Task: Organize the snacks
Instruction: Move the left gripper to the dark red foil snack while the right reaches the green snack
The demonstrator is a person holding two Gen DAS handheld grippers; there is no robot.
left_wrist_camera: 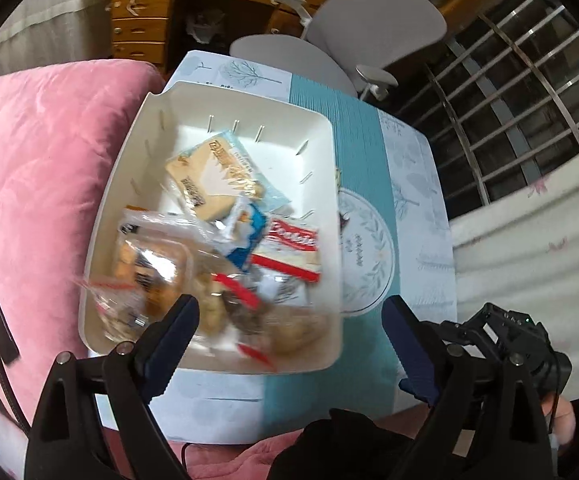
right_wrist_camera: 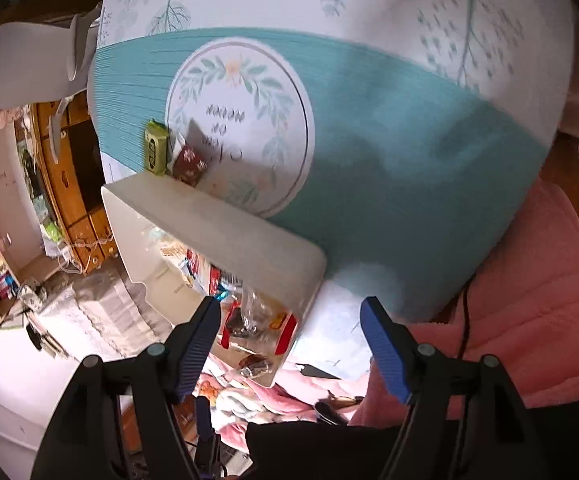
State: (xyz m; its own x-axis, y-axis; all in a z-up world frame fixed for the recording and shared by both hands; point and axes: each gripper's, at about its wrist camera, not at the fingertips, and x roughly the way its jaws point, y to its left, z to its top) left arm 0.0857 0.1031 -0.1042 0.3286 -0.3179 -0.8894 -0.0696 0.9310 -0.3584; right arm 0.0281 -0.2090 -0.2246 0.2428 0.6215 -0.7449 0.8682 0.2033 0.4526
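Observation:
A white plastic bin (left_wrist_camera: 129, 152) stands on the teal and white tablecloth (left_wrist_camera: 365, 140). Inside lie several snack packs: a tan packet (left_wrist_camera: 209, 176), a red and white cookie packet (left_wrist_camera: 289, 252), a blue and white packet (left_wrist_camera: 245, 236) and a clear pack of biscuits (left_wrist_camera: 149, 268). My left gripper (left_wrist_camera: 289, 332) hangs open over the bin's near end, nothing pressed between its fingers. In the right wrist view the bin's outer wall (right_wrist_camera: 229, 232) faces me; a green packet (right_wrist_camera: 155, 148) and a dark red packet (right_wrist_camera: 189, 164) lie on the cloth beyond it. My right gripper (right_wrist_camera: 293, 344) is open, over the bin's near corner.
A pink blanket (left_wrist_camera: 49, 160) lies left of the table and another pink cloth (right_wrist_camera: 529, 300) at its near right edge. A grey chair (left_wrist_camera: 377, 20) and a wooden desk with drawers (left_wrist_camera: 141, 12) stand beyond the table. Window bars (left_wrist_camera: 521, 100) are at the right.

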